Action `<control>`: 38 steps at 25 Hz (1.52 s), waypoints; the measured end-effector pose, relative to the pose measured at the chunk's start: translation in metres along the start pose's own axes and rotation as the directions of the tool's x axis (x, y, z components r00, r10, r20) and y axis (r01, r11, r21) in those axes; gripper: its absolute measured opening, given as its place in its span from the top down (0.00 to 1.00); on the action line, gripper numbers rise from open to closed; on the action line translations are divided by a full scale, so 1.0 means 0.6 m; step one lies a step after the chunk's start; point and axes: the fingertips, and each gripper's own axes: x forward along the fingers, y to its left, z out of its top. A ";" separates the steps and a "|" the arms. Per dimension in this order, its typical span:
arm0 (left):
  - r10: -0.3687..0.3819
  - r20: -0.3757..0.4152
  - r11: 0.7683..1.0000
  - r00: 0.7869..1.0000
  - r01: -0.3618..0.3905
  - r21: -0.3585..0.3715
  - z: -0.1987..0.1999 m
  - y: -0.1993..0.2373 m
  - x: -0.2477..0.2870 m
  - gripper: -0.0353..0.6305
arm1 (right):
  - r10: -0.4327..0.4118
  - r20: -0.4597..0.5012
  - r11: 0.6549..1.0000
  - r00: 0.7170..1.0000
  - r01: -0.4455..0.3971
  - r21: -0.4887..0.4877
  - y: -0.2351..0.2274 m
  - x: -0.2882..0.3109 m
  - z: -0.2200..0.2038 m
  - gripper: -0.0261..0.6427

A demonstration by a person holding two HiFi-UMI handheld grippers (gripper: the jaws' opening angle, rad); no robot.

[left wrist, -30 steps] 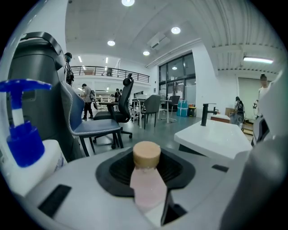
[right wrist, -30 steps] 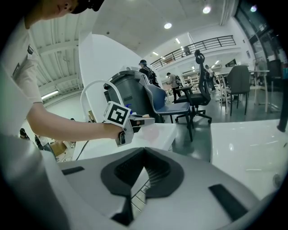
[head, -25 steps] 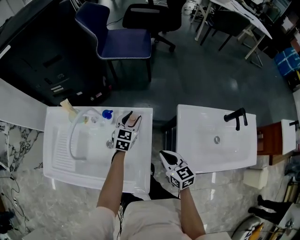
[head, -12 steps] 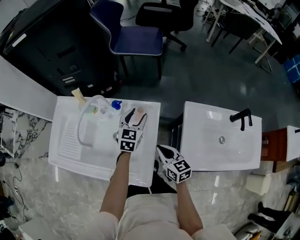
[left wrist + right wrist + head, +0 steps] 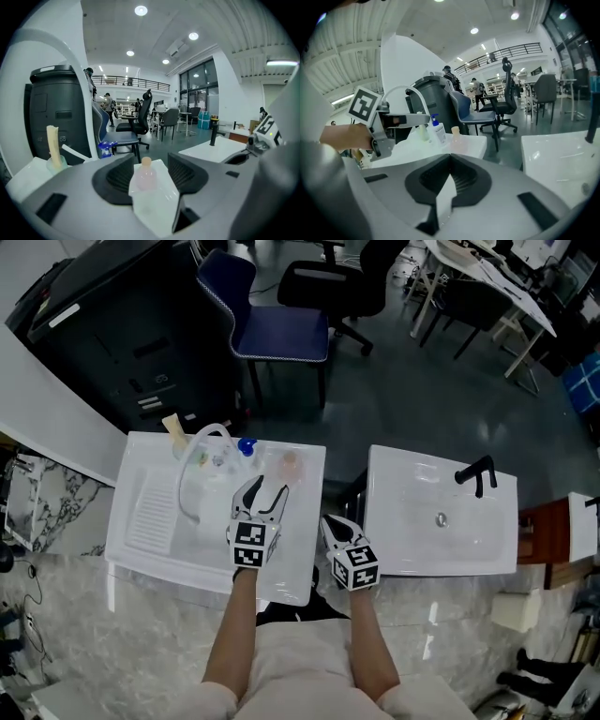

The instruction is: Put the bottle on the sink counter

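A small pale pink bottle point(image 5: 289, 463) stands upright on the back right corner of the white sink counter point(image 5: 302, 549). My left gripper point(image 5: 268, 487) is open just in front of it, a short way back and not touching. In the left gripper view the bottle point(image 5: 146, 176) shows beyond the wide-apart jaws of that gripper point(image 5: 152, 161). My right gripper point(image 5: 330, 521) hangs off the counter's right edge, jaws together and empty. The right gripper view shows the bottle point(image 5: 455, 136) far ahead of the closed gripper point(image 5: 450, 158), with the left gripper point(image 5: 389, 119) at its left.
A blue-topped soap dispenser point(image 5: 247, 445), a curved white faucet point(image 5: 192, 474) and a yellowish brush point(image 5: 174, 427) line the sink's back edge. A second white sink point(image 5: 441, 549) with a black faucet point(image 5: 476, 472) stands to the right. A blue chair point(image 5: 281, 334) stands behind.
My left gripper opened, let go of the bottle and drew back toward me. The bottle stays upright on the counter corner. The right gripper shifted slightly.
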 end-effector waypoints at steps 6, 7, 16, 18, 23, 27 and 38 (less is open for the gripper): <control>-0.003 0.007 0.999 1.000 0.004 -0.045 -0.007 -0.005 -0.048 0.60 | -0.056 0.024 0.998 0.998 0.056 0.014 0.011 0.005 0.020 0.95; -0.006 0.003 0.999 1.000 0.006 -0.047 -0.010 -0.006 -0.055 0.60 | -0.061 0.028 0.998 0.998 0.060 0.013 0.016 0.005 0.023 0.95; -0.042 -0.021 0.998 0.999 0.041 -0.055 -0.041 -0.021 -0.091 0.60 | -0.107 0.034 0.994 0.994 0.108 -0.008 0.035 -0.013 0.018 0.95; -0.041 -0.013 0.998 0.999 0.040 -0.056 -0.043 -0.019 -0.096 0.60 | -0.119 0.034 0.993 0.992 0.119 -0.008 0.035 -0.013 0.016 0.95; -0.047 -0.005 0.998 0.999 0.046 -0.052 -0.048 -0.016 -0.102 0.61 | -0.143 0.052 0.990 0.988 0.144 -0.011 0.038 -0.011 0.019 0.95; -0.047 -0.008 0.998 0.999 0.046 -0.052 -0.058 -0.015 -0.104 0.69 | -0.149 0.064 0.989 0.987 0.150 -0.008 0.040 -0.010 0.019 0.95; -0.078 -0.027 0.993 0.997 0.076 -0.089 -0.065 -0.023 -0.098 0.94 | -0.146 0.052 0.989 0.988 0.146 -0.006 0.038 -0.015 0.015 0.95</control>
